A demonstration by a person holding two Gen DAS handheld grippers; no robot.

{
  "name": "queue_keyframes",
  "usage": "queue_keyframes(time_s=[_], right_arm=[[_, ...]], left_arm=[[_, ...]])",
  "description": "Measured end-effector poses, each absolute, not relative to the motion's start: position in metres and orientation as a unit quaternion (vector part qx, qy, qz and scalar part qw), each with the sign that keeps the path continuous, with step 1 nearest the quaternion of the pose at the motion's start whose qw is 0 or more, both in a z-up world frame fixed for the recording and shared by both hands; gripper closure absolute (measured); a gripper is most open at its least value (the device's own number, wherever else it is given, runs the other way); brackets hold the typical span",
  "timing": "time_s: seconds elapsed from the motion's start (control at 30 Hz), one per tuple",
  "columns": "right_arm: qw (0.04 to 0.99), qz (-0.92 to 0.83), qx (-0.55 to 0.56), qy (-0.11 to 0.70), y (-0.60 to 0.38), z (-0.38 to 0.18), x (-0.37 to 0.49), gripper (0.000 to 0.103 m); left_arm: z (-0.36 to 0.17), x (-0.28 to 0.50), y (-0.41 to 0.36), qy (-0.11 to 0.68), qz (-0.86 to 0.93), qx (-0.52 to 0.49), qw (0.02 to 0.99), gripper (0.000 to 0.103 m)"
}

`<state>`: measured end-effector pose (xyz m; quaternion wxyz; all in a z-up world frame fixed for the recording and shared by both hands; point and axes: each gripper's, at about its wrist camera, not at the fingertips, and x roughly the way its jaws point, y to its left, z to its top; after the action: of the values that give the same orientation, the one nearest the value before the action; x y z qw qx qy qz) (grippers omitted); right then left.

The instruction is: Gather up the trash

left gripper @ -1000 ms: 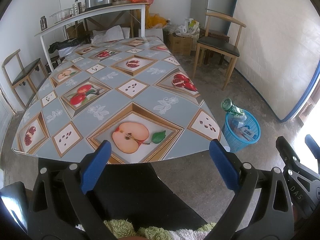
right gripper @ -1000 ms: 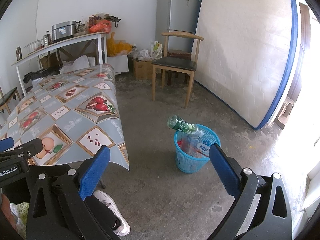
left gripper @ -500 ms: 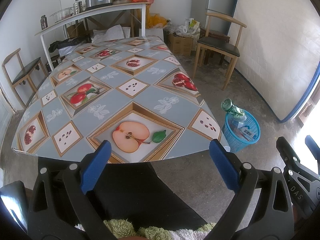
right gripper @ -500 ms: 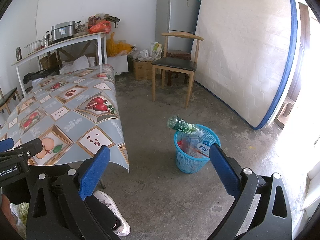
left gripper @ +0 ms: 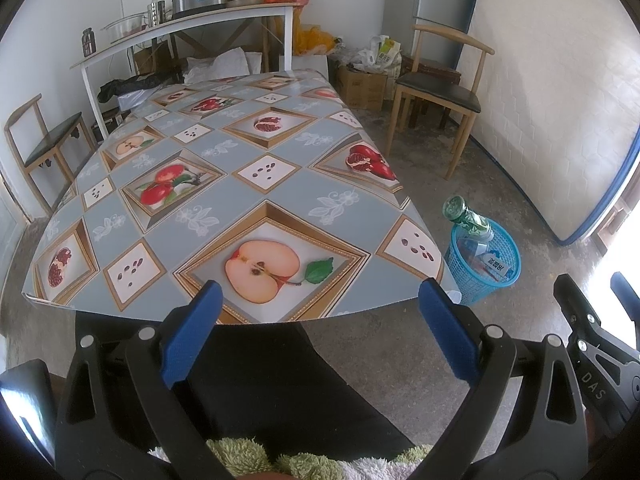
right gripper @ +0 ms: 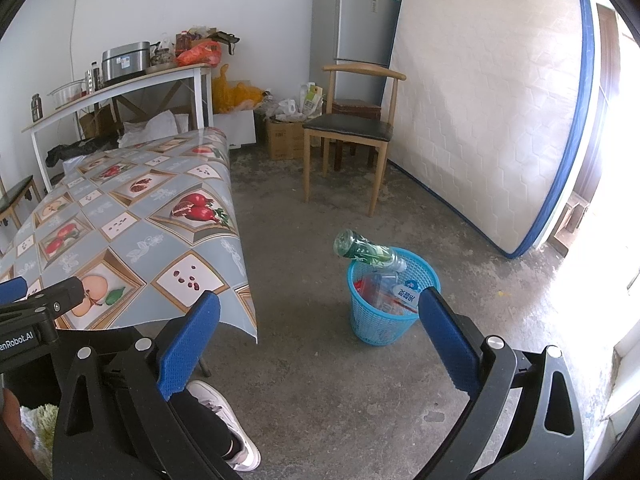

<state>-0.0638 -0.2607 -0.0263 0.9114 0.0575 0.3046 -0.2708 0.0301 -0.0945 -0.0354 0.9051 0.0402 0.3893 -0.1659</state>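
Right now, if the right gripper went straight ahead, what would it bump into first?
Probably the bare concrete floor, just left of the blue trash basket. The right gripper is open and empty, aimed slightly down; depth is hard to judge.

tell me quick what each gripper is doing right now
left gripper: open, holding nothing.
right gripper: open, holding nothing.

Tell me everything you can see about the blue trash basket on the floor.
The blue trash basket is a small round bin of latticed plastic, standing upright on the bare concrete floor just off the table's corner. It holds clear plastic wrappers and packaging, and a green bottle lies tilted across its rim, sticking out. No gripper touches it.
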Motion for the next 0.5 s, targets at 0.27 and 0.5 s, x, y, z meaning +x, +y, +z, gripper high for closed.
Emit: queue_keyframes(time_s=[0.27, 0.5], right_arm=[[0.911, -0.271, 0.058, 0.304, -0.2606, -0.0265, -0.0638, 0.006], [0.912, -0.271, 0.058, 0.304, -0.2617, -0.0247, -0.0629, 0.006]], left_arm=[[-0.0357, 0.0305, -0.0941, 0.390, -0.166, 0.040, 0.905, 0.009], [-0.0352, 0.0300, -0.0937, 0.390, -0.165, 0.039, 0.905, 0.009]])
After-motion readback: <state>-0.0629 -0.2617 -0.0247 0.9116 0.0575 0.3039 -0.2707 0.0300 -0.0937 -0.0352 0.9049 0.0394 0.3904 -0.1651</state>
